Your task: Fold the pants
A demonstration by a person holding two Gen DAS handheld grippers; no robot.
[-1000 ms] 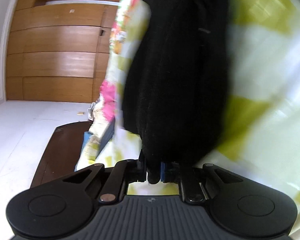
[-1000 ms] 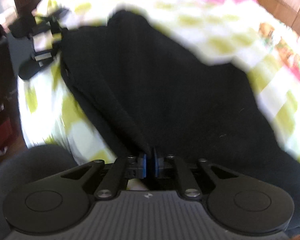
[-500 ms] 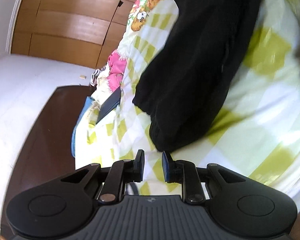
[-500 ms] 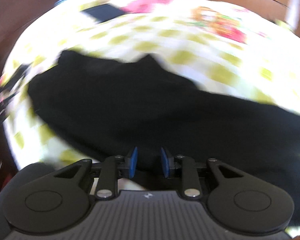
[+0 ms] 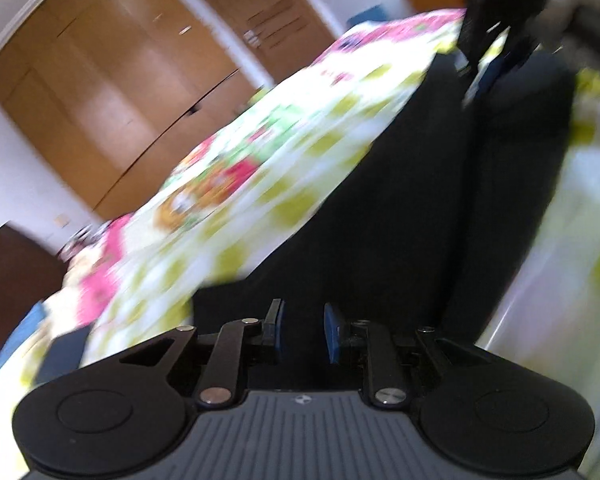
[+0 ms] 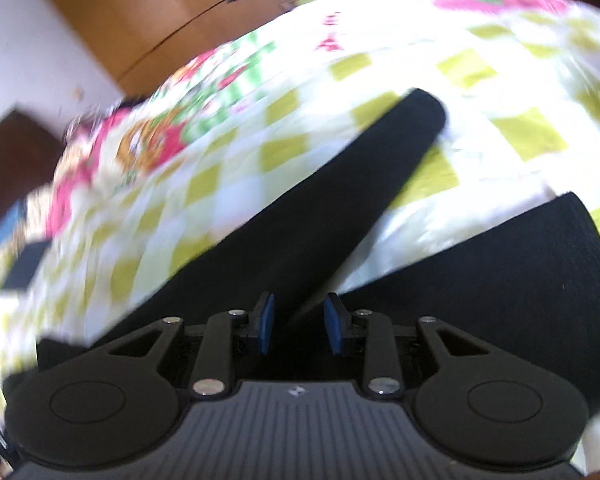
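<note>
Both grippers, left (image 5: 300,330) and right (image 6: 298,324), are hovering half-open and empty over pants (image 6: 380,184); regrasping should pinch edges squarely.

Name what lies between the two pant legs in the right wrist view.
Bare checked bedsheet shows between the two legs of the pants, in the right wrist view.

Bed (image 5: 292,184) covered by a white sheet with yellow-green checks and pink cartoon prints toward 10 o'clock. Lying directly on it, black pants (image 5: 400,232) stretched from 6 toward 1 o'clock, legs (image 6: 340,200) splayed apart; a dark flat object (image 6: 24,266), blurred, near the 9 o'clock edge.
</note>
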